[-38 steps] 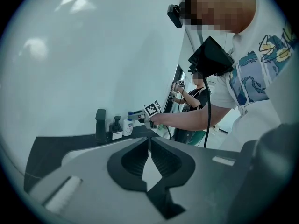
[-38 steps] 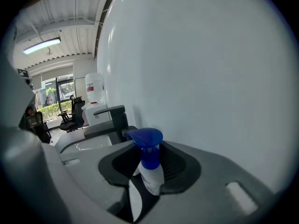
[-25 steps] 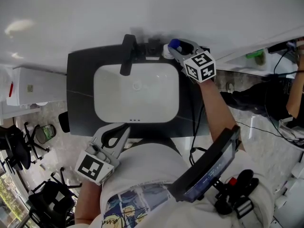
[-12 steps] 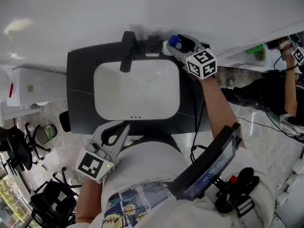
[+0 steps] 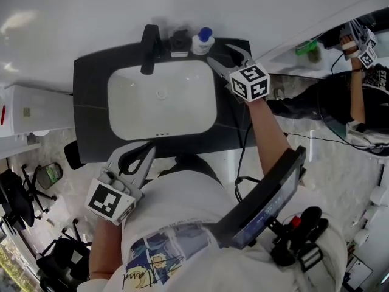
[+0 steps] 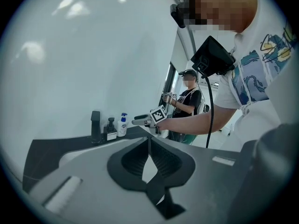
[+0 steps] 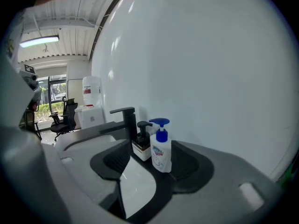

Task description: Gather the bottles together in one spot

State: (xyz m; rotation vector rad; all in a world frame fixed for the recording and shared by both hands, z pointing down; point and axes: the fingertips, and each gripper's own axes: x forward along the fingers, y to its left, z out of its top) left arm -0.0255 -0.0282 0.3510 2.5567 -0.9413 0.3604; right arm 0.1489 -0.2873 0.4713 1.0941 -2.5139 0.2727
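Note:
A white bottle with a blue pump [image 5: 202,41] [image 7: 161,148] stands upright on the back rim of the dark counter [image 5: 91,114]. It stands right beside a dark pump bottle [image 5: 179,41] [image 7: 142,146], which is next to the black faucet [image 5: 148,47]. My right gripper [image 5: 222,53] hangs just right of the white bottle. Its jaws are opening, nothing is between them, and the bottle stands free ahead of the pads. My left gripper [image 5: 141,157] [image 6: 149,148] is held low at the counter's front edge, shut and empty.
The white basin [image 5: 161,99] fills the middle of the counter. A white cabinet [image 5: 30,111] stands at the left, with office chairs [image 5: 18,199] below it. Another person with grippers [image 5: 358,47] stands at the upper right. A wall rises directly behind the bottles.
My right gripper has let go of the white bottle and drawn back to the right. The bottle now stands alone beside the dark one. The left gripper has hardly moved.

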